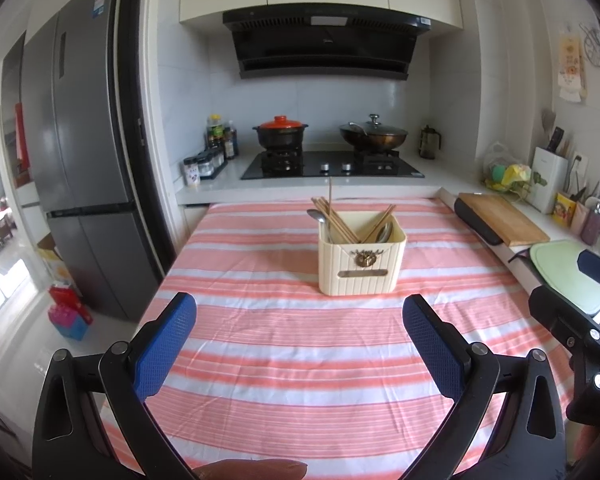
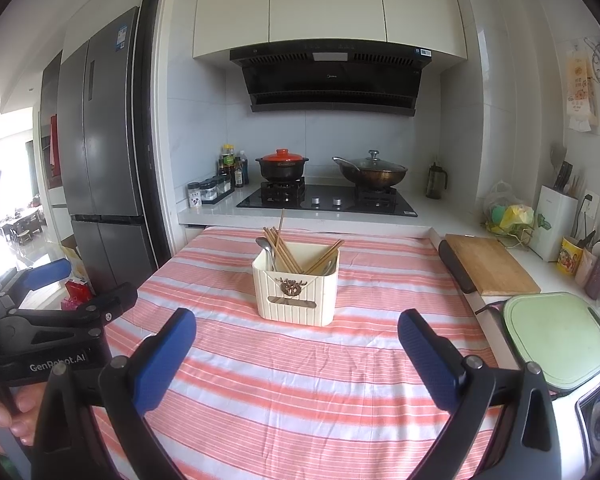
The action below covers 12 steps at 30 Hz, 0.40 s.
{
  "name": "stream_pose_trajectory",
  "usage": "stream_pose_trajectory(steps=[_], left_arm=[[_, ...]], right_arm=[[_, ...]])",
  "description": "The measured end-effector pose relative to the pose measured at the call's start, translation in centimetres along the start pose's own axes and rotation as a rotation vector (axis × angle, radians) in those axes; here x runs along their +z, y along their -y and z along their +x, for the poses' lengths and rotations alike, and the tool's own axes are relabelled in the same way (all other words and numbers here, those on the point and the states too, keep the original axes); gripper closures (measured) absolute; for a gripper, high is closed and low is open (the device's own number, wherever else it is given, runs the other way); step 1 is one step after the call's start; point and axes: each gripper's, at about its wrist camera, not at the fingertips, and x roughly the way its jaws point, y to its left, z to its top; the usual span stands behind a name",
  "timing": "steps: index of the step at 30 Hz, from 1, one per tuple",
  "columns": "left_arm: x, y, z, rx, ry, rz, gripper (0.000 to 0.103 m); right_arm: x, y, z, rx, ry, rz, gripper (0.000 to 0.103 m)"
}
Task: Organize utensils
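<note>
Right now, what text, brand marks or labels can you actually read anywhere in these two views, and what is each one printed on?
"GenRobot.AI": white lettering on the body of the left hand-held gripper, seen in the right wrist view; the middle letters are faint.
Range hood: a small centre logo, too blurred to read.
Fridge: blue sticker near the top, too small to read.
Wall calendar: print illegible.
Utensil holder: its front plate shows no readable text.

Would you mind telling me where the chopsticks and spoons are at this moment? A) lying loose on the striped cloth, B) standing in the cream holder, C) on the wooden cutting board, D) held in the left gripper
B: the chopsticks and a spoon stick up out of the cream holder on the striped cloth, while the left gripper and right gripper are both open and empty.
</note>
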Motion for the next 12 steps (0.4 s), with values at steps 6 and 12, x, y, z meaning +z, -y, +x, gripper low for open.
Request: stream_pose_trajectory(steps=[6, 12], left_arm=[[-0.40, 0.31, 0.08, -0.004, -0.003, 0.007, 0.000], [-0.58, 0.13, 0.19, 0.010, 0.004, -0.012, 0.000]], right_arm=[[-0.05, 0.12, -0.06, -0.001, -0.002, -0.001, 0.000], [-0.32, 0.60, 0.00, -0.005, -0.008, 0.007, 0.000]])
